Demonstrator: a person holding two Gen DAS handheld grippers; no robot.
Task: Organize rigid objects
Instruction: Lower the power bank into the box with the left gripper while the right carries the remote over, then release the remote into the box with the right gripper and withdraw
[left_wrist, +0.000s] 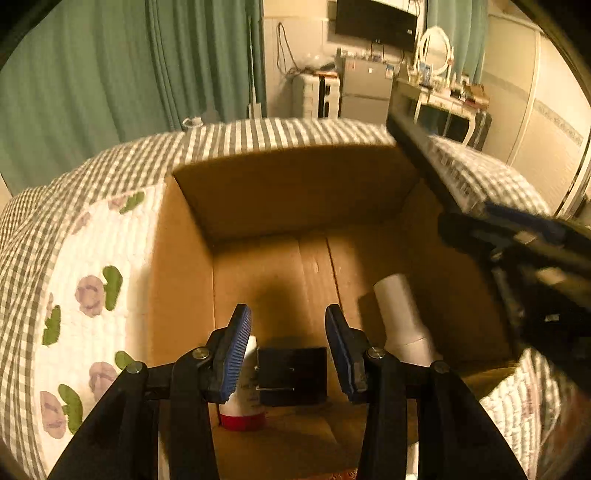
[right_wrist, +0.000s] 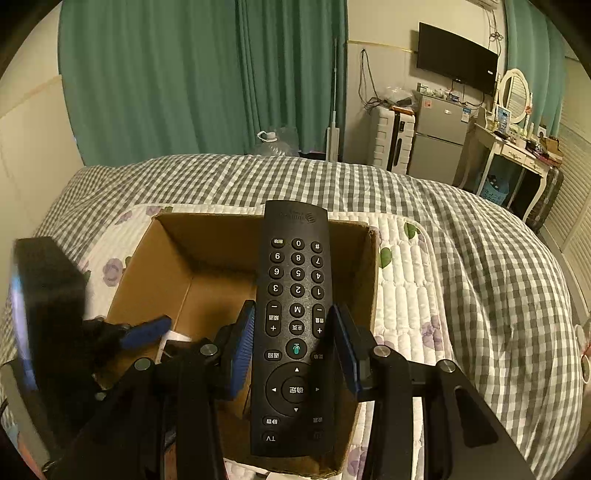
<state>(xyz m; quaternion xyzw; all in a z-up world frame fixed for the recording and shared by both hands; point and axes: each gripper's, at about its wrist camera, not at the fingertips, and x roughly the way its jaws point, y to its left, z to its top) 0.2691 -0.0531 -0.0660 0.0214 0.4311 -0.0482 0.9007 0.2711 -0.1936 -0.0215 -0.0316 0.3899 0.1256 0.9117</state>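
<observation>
An open cardboard box (left_wrist: 288, 184) (right_wrist: 173, 266) sits on the bed. Inside lie a white bottle with a red cap (left_wrist: 243, 402), a small black square object (left_wrist: 291, 374) and a white tube (left_wrist: 400, 314). My left gripper (left_wrist: 288, 343) is open and empty, low inside the box above the black object. My right gripper (right_wrist: 293, 343) is shut on a black TV remote (right_wrist: 295, 317), holding it above the box's right side. The remote (left_wrist: 428, 158) and right gripper (left_wrist: 517, 236) also show at the right of the left wrist view.
The bed has a grey-checked cover (right_wrist: 461, 240) and a white floral quilt (left_wrist: 103, 258). Green curtains (right_wrist: 184, 81), a small fridge (right_wrist: 439, 133), a wall TV (right_wrist: 456, 57) and a dressing table (right_wrist: 517, 147) stand behind.
</observation>
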